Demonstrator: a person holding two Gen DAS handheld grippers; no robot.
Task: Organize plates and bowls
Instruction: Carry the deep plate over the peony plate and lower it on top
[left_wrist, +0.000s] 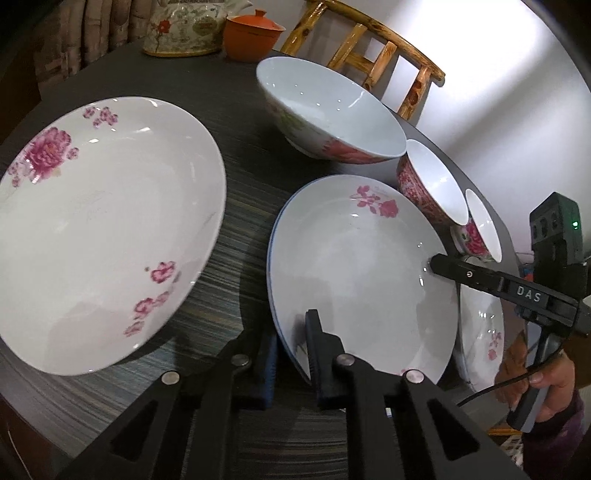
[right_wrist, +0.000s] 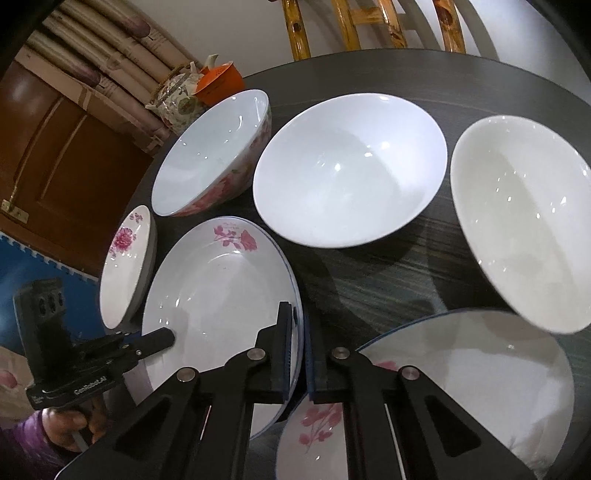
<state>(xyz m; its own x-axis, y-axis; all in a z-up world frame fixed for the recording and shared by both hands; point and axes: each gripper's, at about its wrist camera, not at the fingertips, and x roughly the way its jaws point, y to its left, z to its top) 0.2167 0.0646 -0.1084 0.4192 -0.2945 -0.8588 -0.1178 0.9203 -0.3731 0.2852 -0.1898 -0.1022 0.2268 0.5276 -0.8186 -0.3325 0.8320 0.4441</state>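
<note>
A white plate with a pink flower (left_wrist: 354, 266) (right_wrist: 221, 288) lies at the middle of the dark table (left_wrist: 236, 206), and a blue-edged rim shows just under it. My left gripper (left_wrist: 291, 332) is shut on its near rim, one finger above and one below. In the right wrist view the left gripper (right_wrist: 166, 338) reaches onto the plate's left side. My right gripper (right_wrist: 299, 332) is shut on the opposite rim; from the left wrist view the right gripper (left_wrist: 436, 266) comes in from the right.
A large peony plate (left_wrist: 103, 229) lies to the left. A big floral bowl (left_wrist: 328, 110), a red-patterned bowl (left_wrist: 428, 181) and a small floral bowl (left_wrist: 480, 232) stand behind. Two white bowls (right_wrist: 351, 166) (right_wrist: 524, 214) and another flowered plate (right_wrist: 461, 369) sit to the right. Teapot (left_wrist: 184, 29), orange cup (left_wrist: 251, 33) and wooden chair (left_wrist: 369, 48) are at the back.
</note>
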